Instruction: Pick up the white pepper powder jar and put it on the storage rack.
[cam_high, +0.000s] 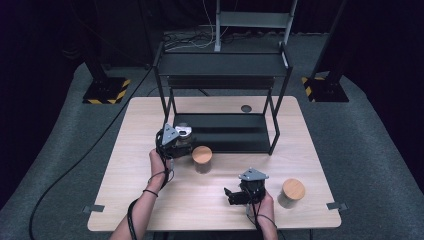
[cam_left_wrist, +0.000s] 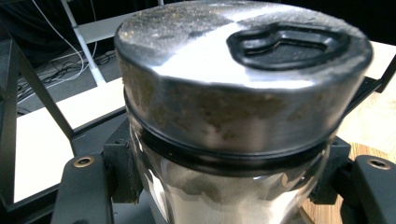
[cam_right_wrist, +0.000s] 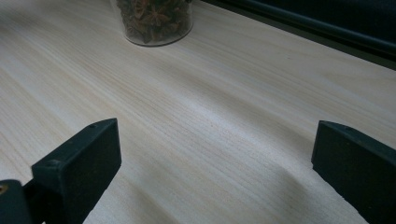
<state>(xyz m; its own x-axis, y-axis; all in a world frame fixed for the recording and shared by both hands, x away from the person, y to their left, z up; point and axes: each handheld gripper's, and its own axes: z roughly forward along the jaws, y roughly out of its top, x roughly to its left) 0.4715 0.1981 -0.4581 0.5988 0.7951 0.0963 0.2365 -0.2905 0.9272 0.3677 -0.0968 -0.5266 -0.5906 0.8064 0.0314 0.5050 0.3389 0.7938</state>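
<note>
The left gripper is clamped on a metal-lidded jar, which it holds at the front left corner of the black rack, by the edge of the lower shelf. In the left gripper view the two pads press on the glass just under the lid's dark seal, one on each side, with nothing else between them. This jar looks stiff, smooth and fairly heavy for its width: glass wall, steel lid dusted with powder, fine contents packed against the inside. Glass this slick could slide in the pads if tilted, and it would break on a drop, so the hold just under the lid rim seems sound, since the rim stops it slipping down. Whether its base rests on the table or hangs just above it I cannot tell. Just right of it a wooden-lidded jar stands on the table in front of the shelf; the right gripper view shows star anise inside it. Farther right and nearer the person, the right gripper sits low over bare table with its jaws wide apart, holding and touching nothing. At its right a second wooden-lidded jar stands near the table's front right corner, free to be taken around its body.
</note>
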